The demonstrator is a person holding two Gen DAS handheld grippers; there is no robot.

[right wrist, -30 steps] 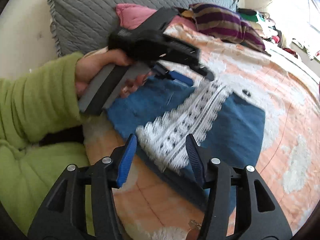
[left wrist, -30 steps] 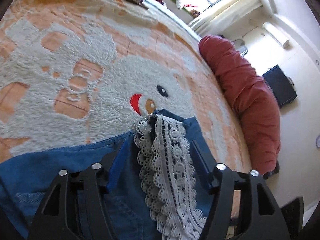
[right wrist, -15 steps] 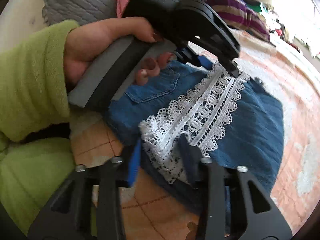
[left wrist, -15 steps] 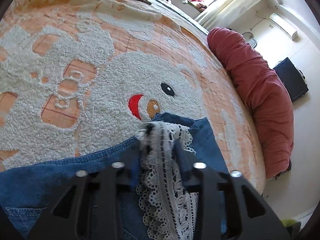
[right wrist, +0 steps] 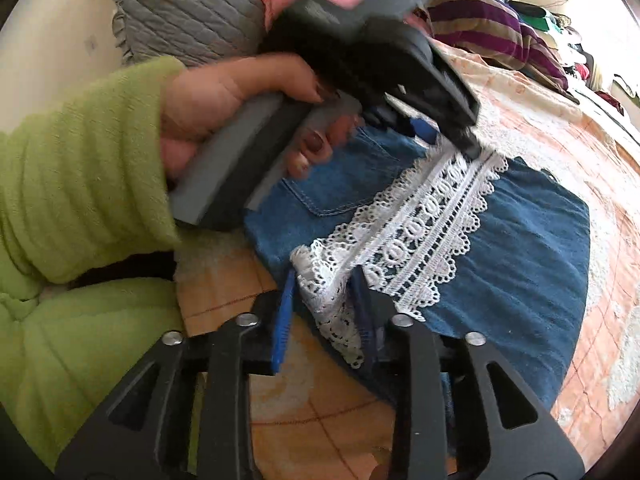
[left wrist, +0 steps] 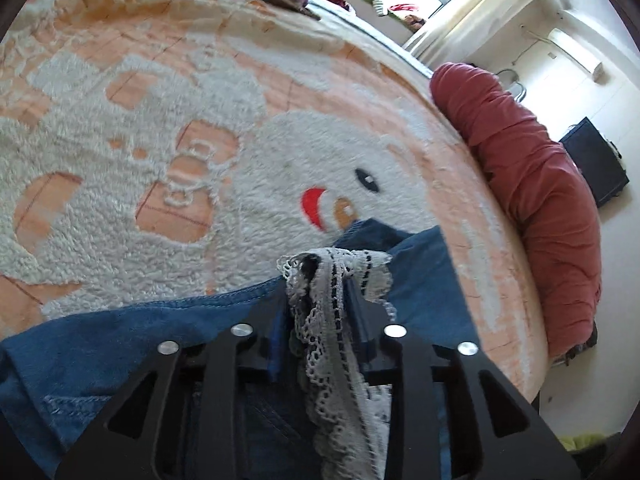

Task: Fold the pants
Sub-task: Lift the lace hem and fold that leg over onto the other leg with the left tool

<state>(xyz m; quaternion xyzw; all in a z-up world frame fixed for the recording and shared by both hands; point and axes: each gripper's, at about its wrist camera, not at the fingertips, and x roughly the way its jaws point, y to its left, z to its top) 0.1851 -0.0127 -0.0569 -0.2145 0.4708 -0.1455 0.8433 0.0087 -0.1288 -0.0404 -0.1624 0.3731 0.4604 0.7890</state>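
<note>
- The bedspread (left wrist: 248, 168), orange and white plush with a snowman face, covers the bed and carries everything; a red bolster (left wrist: 540, 208) lies along its far edge, and a grey quilted pillow (right wrist: 192, 4) sits at the head beside striped cloth.
- The denim pants (right wrist: 520, 248), blue with a back pocket showing, lie partly folded on the bedspread near the person's green sleeve (right wrist: 80, 168); a white lace trim (right wrist: 416, 232) runs across the top layer.
- A second ago both tongs stood wide apart around the lace; now both have closed in, so each end of the trimmed edge looks secured and, in my judgement, ready to be lifted or carried over for the next fold.
- The left gripper (left wrist: 320, 300) has its fingers drawn tight on the far end of the lace, bunching it; the right gripper (right wrist: 324, 304) pinches the near lace corner between its blue pads.
- No brand, label or readable writing shows on the pants, the tongs or the bedding.
</note>
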